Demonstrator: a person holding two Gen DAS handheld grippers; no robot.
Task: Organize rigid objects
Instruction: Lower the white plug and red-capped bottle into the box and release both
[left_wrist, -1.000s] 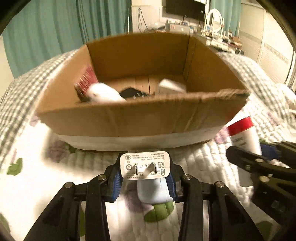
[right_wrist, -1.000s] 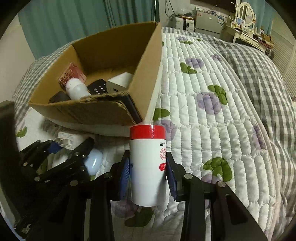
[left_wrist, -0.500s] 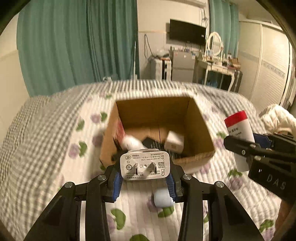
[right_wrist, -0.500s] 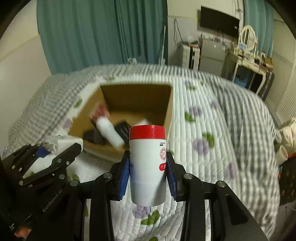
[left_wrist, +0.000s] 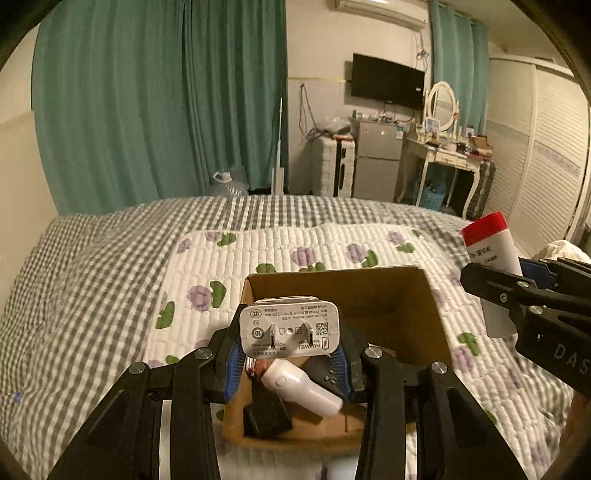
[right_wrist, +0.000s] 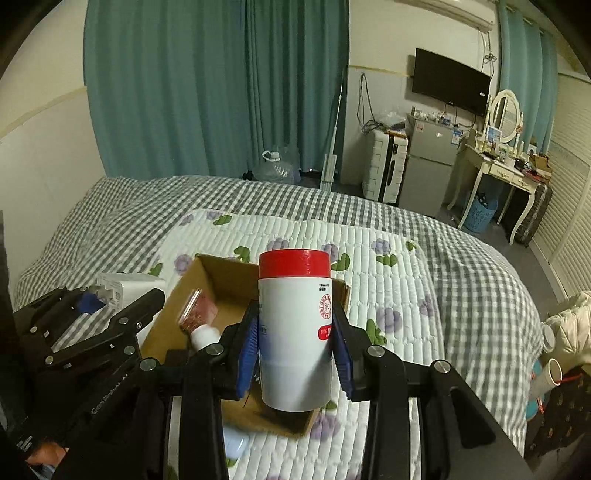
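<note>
My left gripper (left_wrist: 289, 360) is shut on a white plug charger (left_wrist: 289, 329), prongs facing the camera, held above the open cardboard box (left_wrist: 373, 291) on the bed. My right gripper (right_wrist: 294, 352) is shut on a white bottle with a red cap (right_wrist: 294, 325), upright, also over the box (right_wrist: 218, 273). In the left wrist view that bottle (left_wrist: 491, 251) and right gripper show at the right edge. Inside the box lie a white bottle (left_wrist: 301, 384), a red packet (right_wrist: 199, 310) and a black item (left_wrist: 266, 417).
The box sits on a white quilt with purple flowers (left_wrist: 295, 247) over a grey checked bedspread (left_wrist: 74, 295). Beyond the bed are teal curtains (left_wrist: 166, 110), a small fridge (left_wrist: 375, 166), a dressing table (left_wrist: 443, 155) and a wall television (left_wrist: 386, 80).
Both grippers have risen high above the bed with their loads still gripped. The box, close and large a second ago, now lies small beneath the fingers.
</note>
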